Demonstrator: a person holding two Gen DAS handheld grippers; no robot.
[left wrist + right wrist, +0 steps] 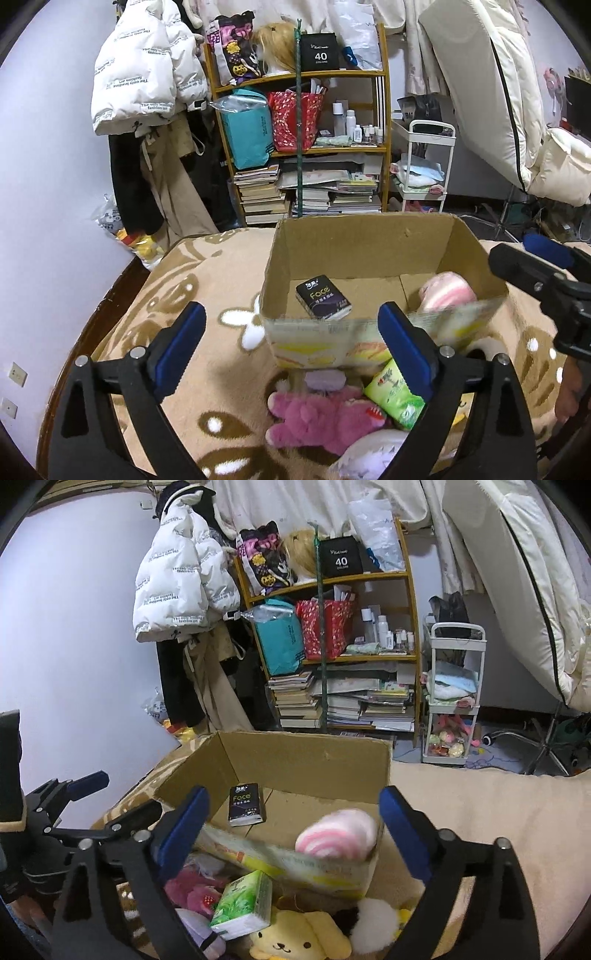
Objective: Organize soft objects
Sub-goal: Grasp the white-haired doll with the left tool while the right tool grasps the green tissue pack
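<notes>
An open cardboard box (354,236) (306,760) stands on a beige patterned blanket. Inside lie a black tissue pack (323,297) (246,805) and a pink-and-white striped plush (448,291) (338,834). In front of the box lie a pink plush bear (317,417), a green tissue pack (393,395) (245,904), a purple soft item (325,380), a yellow dog plush (299,938) and a white pompom (375,926). My left gripper (291,336) is open and empty above the pile. My right gripper (291,819) is open and empty over the box's near wall.
A wooden shelf (306,144) with bags, bottles and stacked books stands behind the box. A white puffer jacket (144,70) hangs at the left. A white trolley (424,166) stands to the right of the shelf. The blanket (207,295) reaches the bed's left edge.
</notes>
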